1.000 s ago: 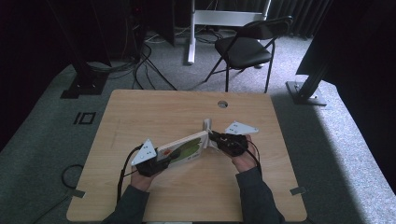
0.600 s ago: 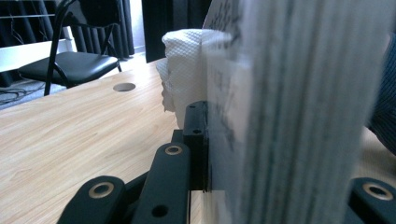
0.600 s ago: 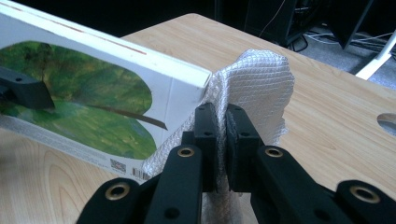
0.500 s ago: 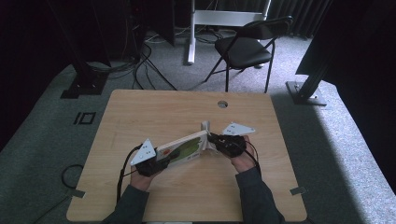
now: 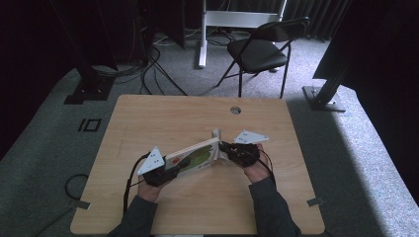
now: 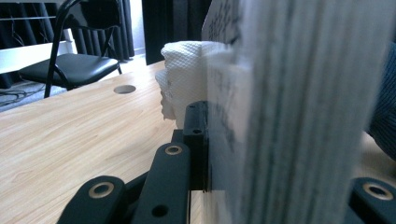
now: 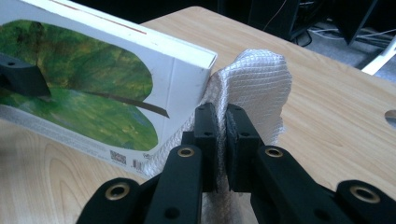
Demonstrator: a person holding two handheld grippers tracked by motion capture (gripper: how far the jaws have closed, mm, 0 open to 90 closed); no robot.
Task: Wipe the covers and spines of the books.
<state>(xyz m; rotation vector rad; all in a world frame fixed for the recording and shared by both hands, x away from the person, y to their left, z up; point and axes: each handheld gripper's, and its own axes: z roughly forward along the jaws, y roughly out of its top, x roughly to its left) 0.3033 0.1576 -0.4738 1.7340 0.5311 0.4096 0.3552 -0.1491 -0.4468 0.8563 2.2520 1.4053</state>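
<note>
The left tool clamps one end of a green-covered book, held on edge above the desk. The right tool, jaws closed on a white paper towel, presses it against the book's far end. Pushing too hard could twist the book loose.

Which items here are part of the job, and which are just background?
In use:
- book, clamped at one end by the left tool
- white paper towel, pinched by the right tool and pressed against the book's far end

Lying about:
- folding chair behind the table
- cables on the floor
</note>
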